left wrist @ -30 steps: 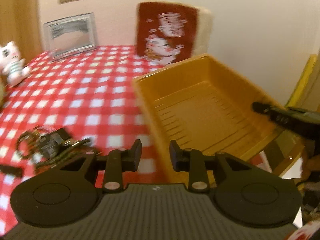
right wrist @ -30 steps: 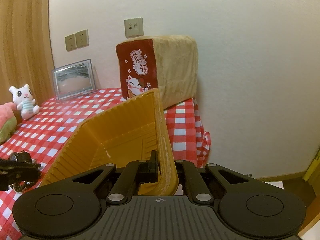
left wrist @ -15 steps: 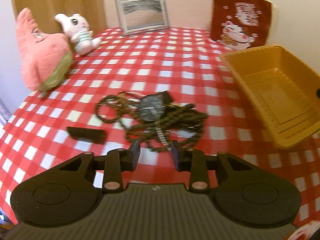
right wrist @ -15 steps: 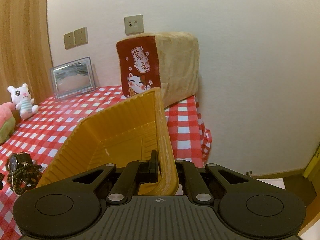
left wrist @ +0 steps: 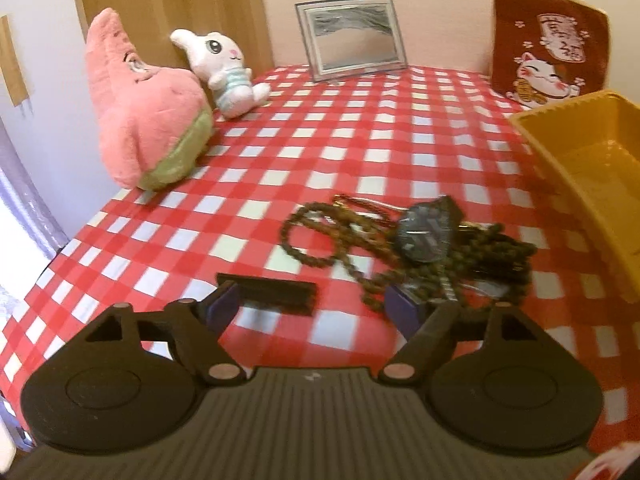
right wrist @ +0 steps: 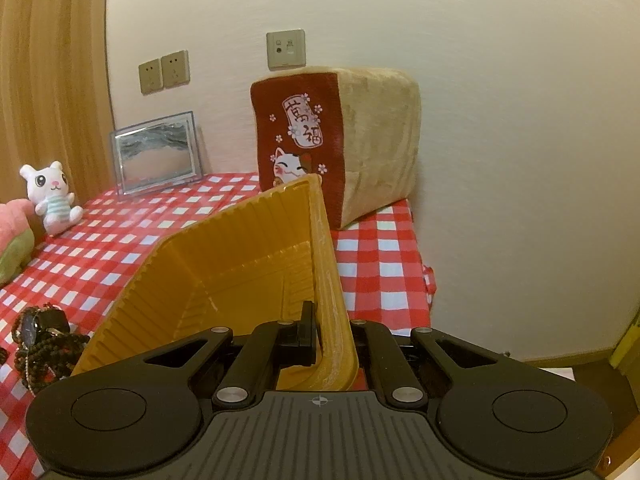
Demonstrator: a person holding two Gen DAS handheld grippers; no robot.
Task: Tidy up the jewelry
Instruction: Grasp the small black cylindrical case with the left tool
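Observation:
A tangle of dark bead strings [left wrist: 332, 236] with a black watch [left wrist: 426, 230] lies on the red checked tablecloth [left wrist: 360, 120]. It also shows at the left edge of the right wrist view [right wrist: 40, 344]. A flat black bar [left wrist: 276, 292] lies just in front of my left gripper [left wrist: 316, 308], which is wide open and empty above the cloth. My right gripper [right wrist: 326, 336] is shut on the near wall of the orange tray [right wrist: 240, 264], which shows in the left wrist view too [left wrist: 592, 168].
A pink plush [left wrist: 140, 108] and a white bunny plush [left wrist: 228, 68] sit at the back left. A framed picture [left wrist: 352, 36] and a red cat cushion [left wrist: 548, 48] stand against the wall. The table's right edge [right wrist: 424, 280] drops off beside the tray.
My left gripper swung from the tray toward the jewelry pile and opened wide, its fingers now either side of the black bar. The right gripper keeps its hold on the tray.

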